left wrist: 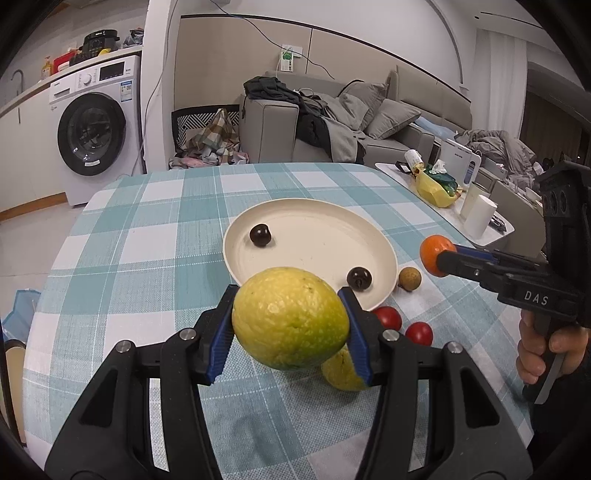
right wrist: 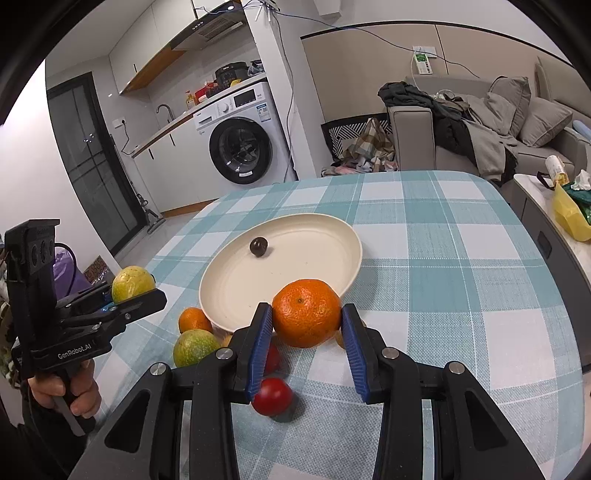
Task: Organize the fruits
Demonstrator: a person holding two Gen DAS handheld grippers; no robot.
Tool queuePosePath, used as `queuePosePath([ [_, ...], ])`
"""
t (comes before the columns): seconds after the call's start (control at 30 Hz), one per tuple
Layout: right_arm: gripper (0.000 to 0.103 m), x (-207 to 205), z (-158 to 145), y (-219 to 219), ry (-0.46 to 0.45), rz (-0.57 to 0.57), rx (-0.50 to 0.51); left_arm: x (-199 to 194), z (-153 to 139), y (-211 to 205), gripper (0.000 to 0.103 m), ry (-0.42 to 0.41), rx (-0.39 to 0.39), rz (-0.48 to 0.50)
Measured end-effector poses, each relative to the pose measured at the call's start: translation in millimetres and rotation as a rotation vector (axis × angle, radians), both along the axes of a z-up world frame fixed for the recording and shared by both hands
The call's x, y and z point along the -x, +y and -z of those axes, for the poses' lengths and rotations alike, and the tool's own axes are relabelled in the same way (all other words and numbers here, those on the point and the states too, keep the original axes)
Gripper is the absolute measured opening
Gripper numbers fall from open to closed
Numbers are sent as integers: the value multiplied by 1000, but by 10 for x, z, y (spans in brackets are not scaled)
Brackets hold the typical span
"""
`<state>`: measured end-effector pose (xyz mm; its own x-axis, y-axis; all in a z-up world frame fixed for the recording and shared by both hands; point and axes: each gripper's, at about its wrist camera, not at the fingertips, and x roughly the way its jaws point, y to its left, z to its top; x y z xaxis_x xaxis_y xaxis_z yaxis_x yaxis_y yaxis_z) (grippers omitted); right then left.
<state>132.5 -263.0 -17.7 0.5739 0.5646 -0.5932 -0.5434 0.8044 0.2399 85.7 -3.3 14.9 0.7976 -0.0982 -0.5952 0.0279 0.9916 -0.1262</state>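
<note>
a white washing machine (left wrist: pixel 94 122) stands by the wall, a grey sofa (left wrist: pixel 369 122) heaped with dark clothes (left wrist: pixel 291 103) behind the checked tablecloth (left wrist: pixel 147 236), a yellow bag (left wrist: pixel 436 186) on a side table (left wrist: pixel 391 170)

A round table covered in a teal-and-white checked cloth (left wrist: pixel 147 236) stood on a pale tiled floor (left wrist: pixel 26 229); behind it, a white front-loading washing machine (left wrist: pixel 96 129) sat under a white countertop (right wrist: pixel 173 123) cluttered with bottles and a black cooker; a steel range hood (right wrist: pixel 210 29) hung above; a dark glass door (right wrist: pixel 88 155) stood at the far left; a grey fabric sofa (left wrist: pixel 388 122) with grey cushions carried heaped dark clothing (left wrist: pixel 291 107); a black patterned basket (left wrist: pixel 199 125) held plaid laundry; a white side table (left wrist: pixel 443 199) bore a yellow bag; walls were white and beige; lighting was even and indoor.
</note>
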Motion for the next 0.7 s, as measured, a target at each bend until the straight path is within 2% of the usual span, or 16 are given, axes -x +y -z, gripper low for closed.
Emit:
queuePosePath([
  [0.3,39,-85,-49,18,-9,31,-17,-175,-20,-28,50,-16,-14,-1],
  [0.47,39,-144,-79,64,-13,39,-20,-263,-58,-63,46,-39,-21,9],
  [0.7,39,-173,-44,117,-3,35,-10,-366,107,4,44,16,-9,7],
])
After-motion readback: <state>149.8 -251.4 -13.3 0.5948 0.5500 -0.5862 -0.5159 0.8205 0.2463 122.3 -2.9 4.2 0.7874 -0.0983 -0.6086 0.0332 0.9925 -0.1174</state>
